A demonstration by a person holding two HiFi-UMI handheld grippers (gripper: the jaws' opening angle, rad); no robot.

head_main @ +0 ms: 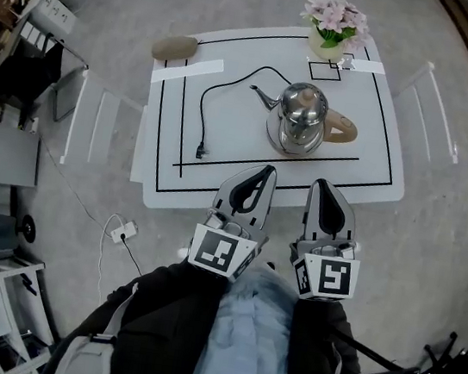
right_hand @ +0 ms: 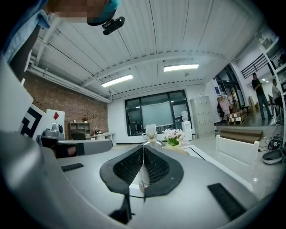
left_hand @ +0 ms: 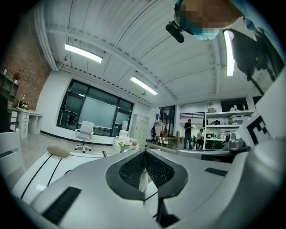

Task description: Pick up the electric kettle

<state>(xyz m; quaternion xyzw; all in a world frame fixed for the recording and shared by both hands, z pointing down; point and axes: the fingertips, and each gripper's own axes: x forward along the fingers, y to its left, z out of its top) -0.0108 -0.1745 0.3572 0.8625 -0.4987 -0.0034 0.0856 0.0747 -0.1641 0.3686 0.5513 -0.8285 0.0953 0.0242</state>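
While the kettle stands untouched on the bench, the left tongs and right tongs hang clenched, empty, just short of it, seemingly lined up to approach.

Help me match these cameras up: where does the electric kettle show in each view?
Head view: electric kettle at upper centre, on the white table.
Left gripper view: only its top peeks over the shut jaws, just left of centre.
Right gripper view: only its top peeks over the shut jaws, near centre.
Shared landmark: the pink flowers beyond the kettle.
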